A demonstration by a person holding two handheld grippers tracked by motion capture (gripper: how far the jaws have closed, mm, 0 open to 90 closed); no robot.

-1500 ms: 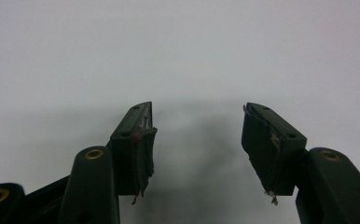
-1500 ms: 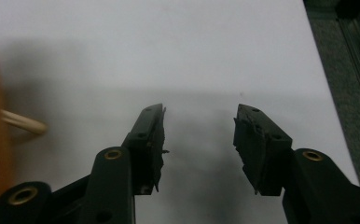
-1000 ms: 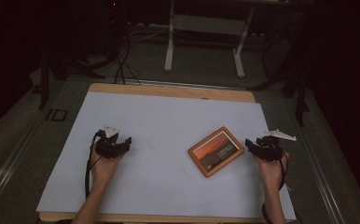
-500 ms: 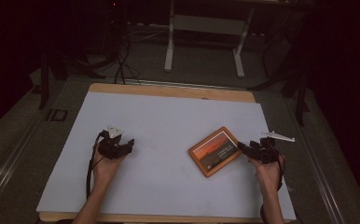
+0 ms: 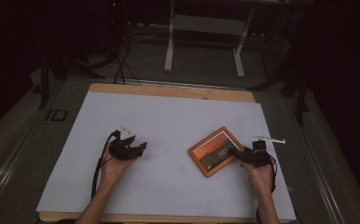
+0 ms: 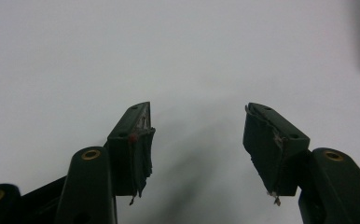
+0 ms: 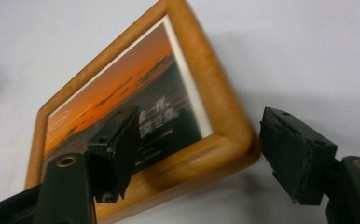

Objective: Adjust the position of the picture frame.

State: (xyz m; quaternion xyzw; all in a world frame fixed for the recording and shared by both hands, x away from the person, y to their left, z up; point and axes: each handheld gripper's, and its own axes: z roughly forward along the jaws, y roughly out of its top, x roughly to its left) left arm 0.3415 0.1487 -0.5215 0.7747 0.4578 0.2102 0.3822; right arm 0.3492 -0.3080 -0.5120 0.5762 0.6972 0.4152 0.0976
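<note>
My right tongs [image 7: 194, 149], just opened wide, straddle the frame's [image 7: 122, 102] corner; I should center, then squeeze gently. Left tongs [image 6: 197, 140] spread, empty.

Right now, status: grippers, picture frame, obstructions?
Left gripper open, nothing between its fingers. Right gripper just opened, straddling a corner of the picture frame, no grip. Frame flat on the table, nothing in the way.

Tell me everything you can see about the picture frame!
The frame is a small rectangle of light brown wood with rounded corners. Inside is a thin white border around a picture with an orange sky above a dark lower part bearing small pale writing. It lies flat, face up, turned askew on the right side of the white table. The right gripper straddles one corner, jaws open; whether they touch it is unclear.
</note>
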